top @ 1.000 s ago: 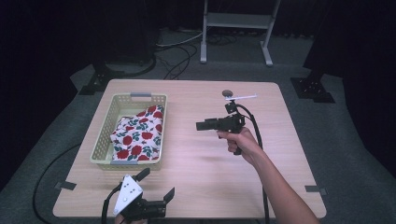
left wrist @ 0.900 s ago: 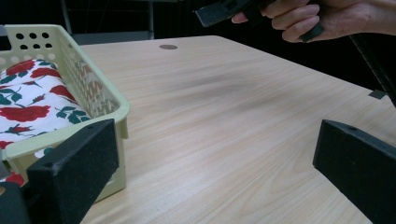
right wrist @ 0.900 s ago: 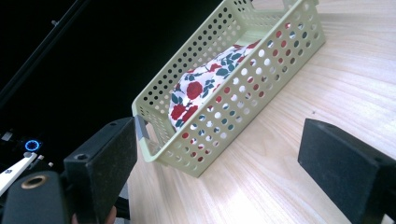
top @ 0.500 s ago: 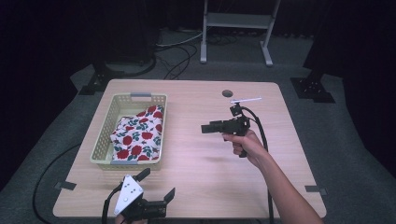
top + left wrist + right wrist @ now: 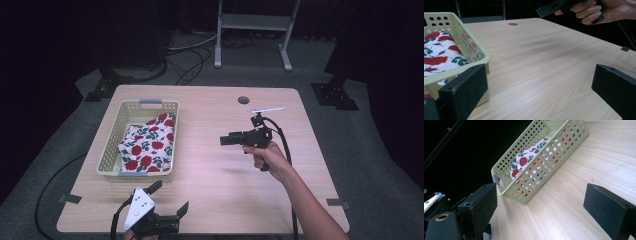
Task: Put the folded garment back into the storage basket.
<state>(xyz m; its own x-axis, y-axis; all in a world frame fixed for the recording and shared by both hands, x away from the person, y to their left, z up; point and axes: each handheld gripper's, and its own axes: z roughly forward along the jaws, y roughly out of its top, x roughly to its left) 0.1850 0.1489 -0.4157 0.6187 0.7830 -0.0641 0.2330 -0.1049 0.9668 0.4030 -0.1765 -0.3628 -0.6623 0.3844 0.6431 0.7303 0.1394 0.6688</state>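
The folded cloth (image 5: 148, 146), white with red roses and green leaves, is lying inside the pale yellow perforated basket (image 5: 111, 150). It is filling most of the basket's floor, its near end resting against the front wall. The basket is sitting flat on the table's left half, long side running front to back.

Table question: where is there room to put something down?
Most of the table is bare: the wide wood between the basket and the right gripper, plus the far right corner. The left side is crowded by the basket holding the flowered cloth.
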